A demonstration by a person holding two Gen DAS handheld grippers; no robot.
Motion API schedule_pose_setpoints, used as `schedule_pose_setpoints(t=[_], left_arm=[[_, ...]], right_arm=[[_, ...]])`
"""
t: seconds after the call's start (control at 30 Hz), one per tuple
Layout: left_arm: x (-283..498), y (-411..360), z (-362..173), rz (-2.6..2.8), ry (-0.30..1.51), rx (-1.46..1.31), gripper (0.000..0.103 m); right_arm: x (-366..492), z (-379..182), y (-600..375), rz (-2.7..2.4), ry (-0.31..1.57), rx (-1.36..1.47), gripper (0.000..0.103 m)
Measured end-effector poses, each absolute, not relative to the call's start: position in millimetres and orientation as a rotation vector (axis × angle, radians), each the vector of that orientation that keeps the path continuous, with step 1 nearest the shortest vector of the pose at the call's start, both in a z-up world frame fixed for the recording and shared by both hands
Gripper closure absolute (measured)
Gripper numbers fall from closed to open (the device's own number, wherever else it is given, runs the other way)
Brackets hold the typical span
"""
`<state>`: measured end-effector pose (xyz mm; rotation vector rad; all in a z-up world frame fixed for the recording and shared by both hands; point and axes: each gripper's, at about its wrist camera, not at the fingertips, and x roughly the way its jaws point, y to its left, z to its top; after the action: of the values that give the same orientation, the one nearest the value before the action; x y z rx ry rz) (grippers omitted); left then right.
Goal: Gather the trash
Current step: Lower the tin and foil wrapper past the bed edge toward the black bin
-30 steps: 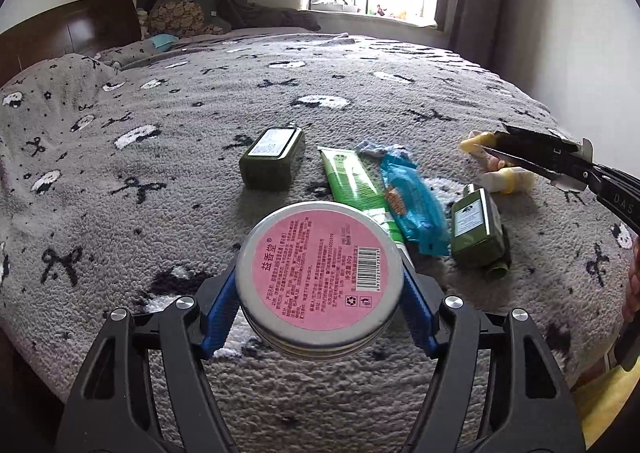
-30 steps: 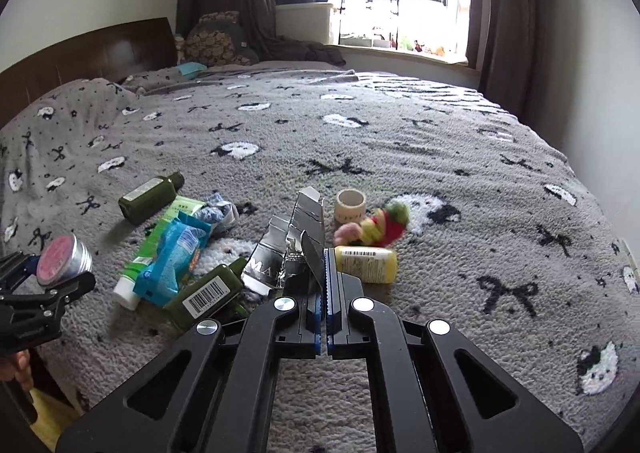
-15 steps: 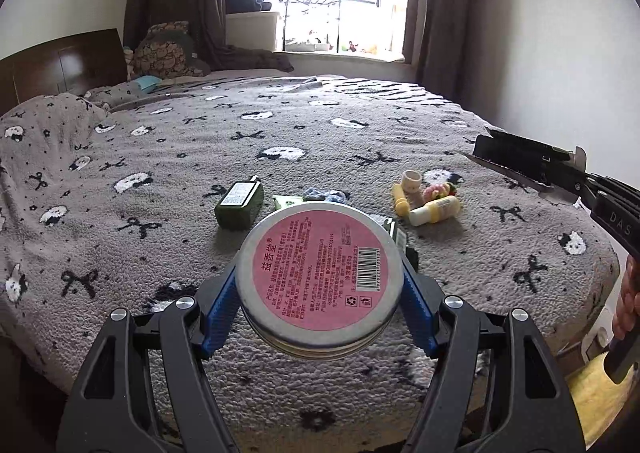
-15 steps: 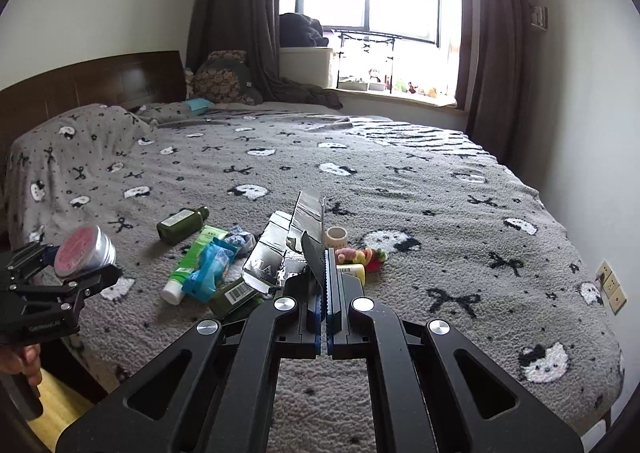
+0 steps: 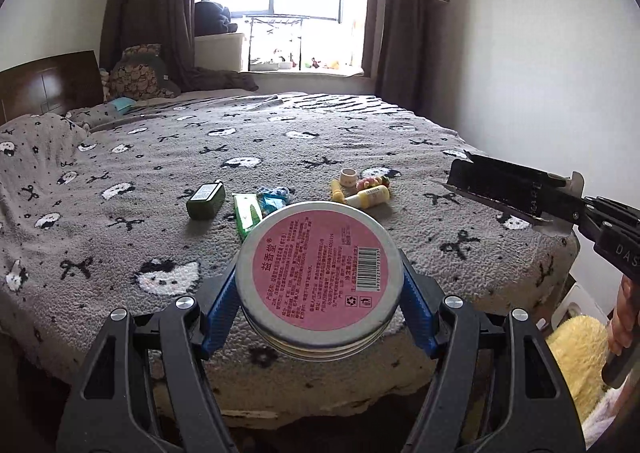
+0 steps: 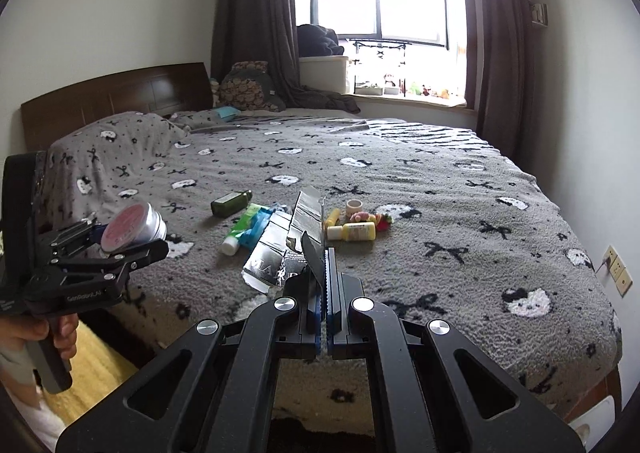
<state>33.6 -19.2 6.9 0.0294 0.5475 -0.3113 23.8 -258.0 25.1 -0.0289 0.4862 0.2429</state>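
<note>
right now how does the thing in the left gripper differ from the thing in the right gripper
The left gripper holds a round tin with a pink label; the right gripper holds a flattened box, silver inside and black outside. The tin is thick, so the left jaws stand wide; the box is thin, so the right jaws are nearly closed. Both are held up off the bed.

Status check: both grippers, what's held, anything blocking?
Left gripper shut on pink-lidded tin. Right gripper shut on flattened silver carton. Other litter on bed. Nothing blocking.
</note>
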Motion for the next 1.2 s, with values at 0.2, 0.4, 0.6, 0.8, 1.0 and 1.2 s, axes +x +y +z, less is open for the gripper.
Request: schedule_pose_setpoints(t=[0.2, 0.4, 0.6, 0.8, 1.0, 1.2], left_arm=[[7.0, -23.1, -14.4, -0.351, 0.578, 0.032, 0.036], [-10.8, -26.9, -52.4, -0.388, 0.668, 0.047, 0.036], [-11.8, -23.3, -99.6, -0.382, 0.787, 0.028, 0.036], [-9.2, -27.9, -137.3, -0.377, 0.885, 0.057, 0.036], [-1.0, -29.5, -169.5, -0.379, 0.972, 0.051, 0.036], [4.2, -34.0, -197.7, -0.372, 1.027, 0.071, 0.036]], right_arm=[[-10.6, -0.2, -262.6, 0.296, 0.526, -0.015, 0.100], [-23.0, -33.2, -266.8, 0.332, 0.626, 0.036, 0.100], [-22.4, -80.7, -262.2, 0.368, 0.776, 0.079, 0.100], [-13.9, -119.7, -251.2, 0.355, 0.890, 0.062, 0.100], [-3.5, -153.5, -243.2, 0.342, 1.004, 0.056, 0.100], [2.1, -187.0, -236.5, 0.335, 1.094, 0.057, 0.100]])
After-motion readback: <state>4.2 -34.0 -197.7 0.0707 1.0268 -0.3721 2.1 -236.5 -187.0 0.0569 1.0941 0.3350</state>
